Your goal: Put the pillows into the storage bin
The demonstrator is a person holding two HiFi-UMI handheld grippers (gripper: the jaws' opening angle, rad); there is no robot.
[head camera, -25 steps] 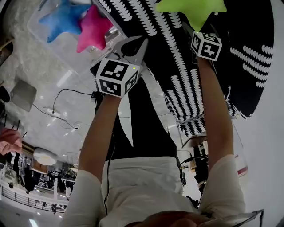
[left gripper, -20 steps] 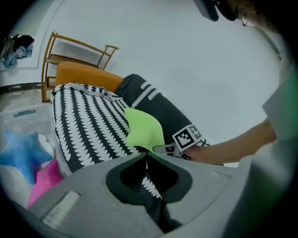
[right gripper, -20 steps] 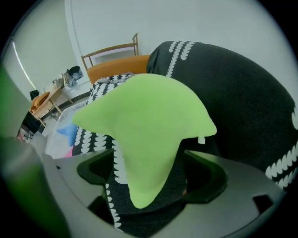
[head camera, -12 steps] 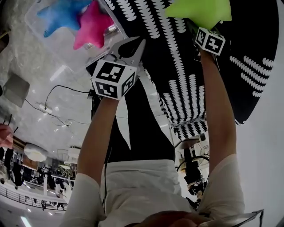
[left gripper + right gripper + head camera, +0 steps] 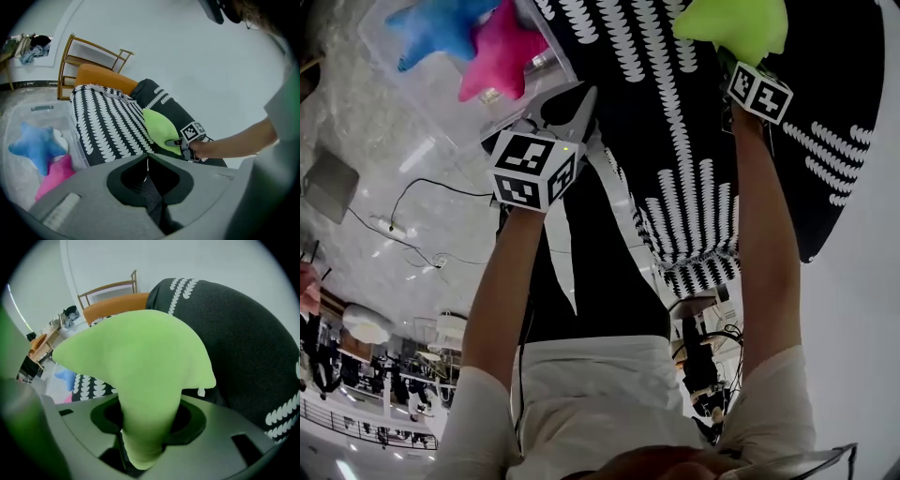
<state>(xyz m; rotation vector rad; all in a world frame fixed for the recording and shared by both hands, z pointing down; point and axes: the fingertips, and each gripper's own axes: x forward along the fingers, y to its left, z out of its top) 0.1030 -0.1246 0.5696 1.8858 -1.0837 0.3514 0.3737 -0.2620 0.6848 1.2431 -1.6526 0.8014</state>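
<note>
A lime-green star pillow [image 5: 736,23] lies on the black patterned sofa at the top right. My right gripper [image 5: 733,58] is closing on one of its points, and that point [image 5: 140,362] is squeezed between the jaws. From the left gripper view the same green pillow [image 5: 161,131] and right gripper [image 5: 176,142] sit on the sofa's dark cushion. A blue star pillow [image 5: 436,28] and a pink one [image 5: 502,56] lie in the clear storage bin [image 5: 389,70] on the floor. My left gripper [image 5: 581,103] hangs shut and empty between bin and sofa.
The sofa [image 5: 656,112] has a black cover with white leaf print, and the bin stands against its left side. An orange seat in a wooden frame [image 5: 101,77] stands behind it. A cable [image 5: 422,202] runs over the pale floor near the bin.
My right gripper has pushed further into the green pillow, which has shifted a little to the right. The left gripper has drifted slightly left and down.
</note>
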